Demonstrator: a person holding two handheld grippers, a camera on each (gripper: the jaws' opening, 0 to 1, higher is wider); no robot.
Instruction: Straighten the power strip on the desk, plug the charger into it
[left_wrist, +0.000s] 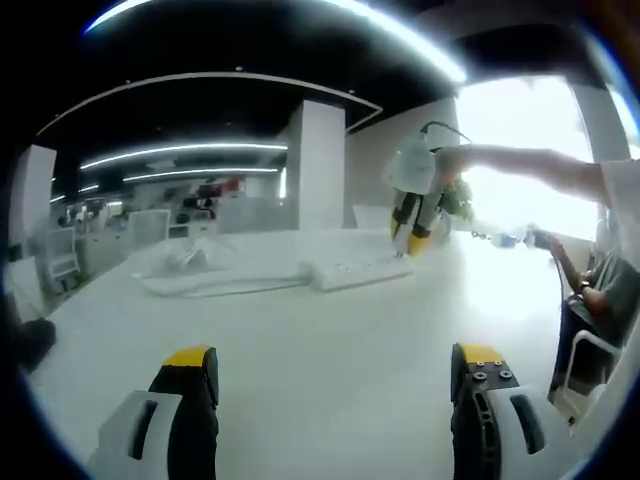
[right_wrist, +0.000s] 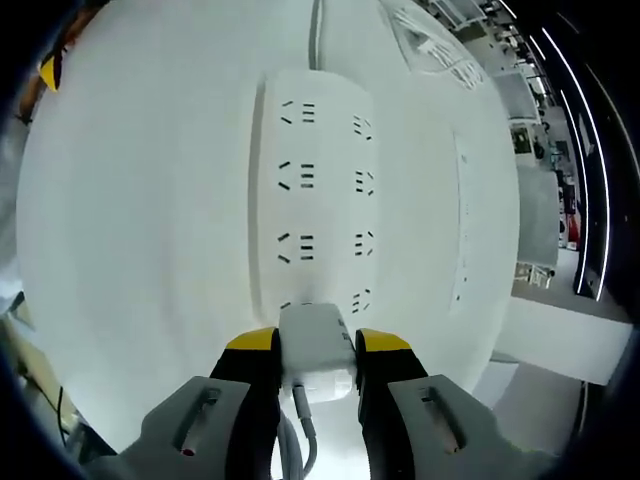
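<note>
A white power strip (right_wrist: 315, 185) lies flat on the white desk (right_wrist: 130, 220), with two rows of sockets along its length. My right gripper (right_wrist: 315, 345) is shut on a white charger (right_wrist: 318, 345), which sits at the near end of the strip over a socket; its cable (right_wrist: 305, 435) trails back between the jaws. In the left gripper view the strip (left_wrist: 355, 270) lies far across the desk, and the right gripper (left_wrist: 412, 235) stands over its right end, held by a person's arm (left_wrist: 530, 165). My left gripper (left_wrist: 335, 365) is open, low over bare desk.
A clear plastic bag (left_wrist: 200, 265) lies on the desk left of the strip. A seated person (left_wrist: 600, 290) is at the right edge. White pillars and office desks stand behind. Bright windows glare at the right.
</note>
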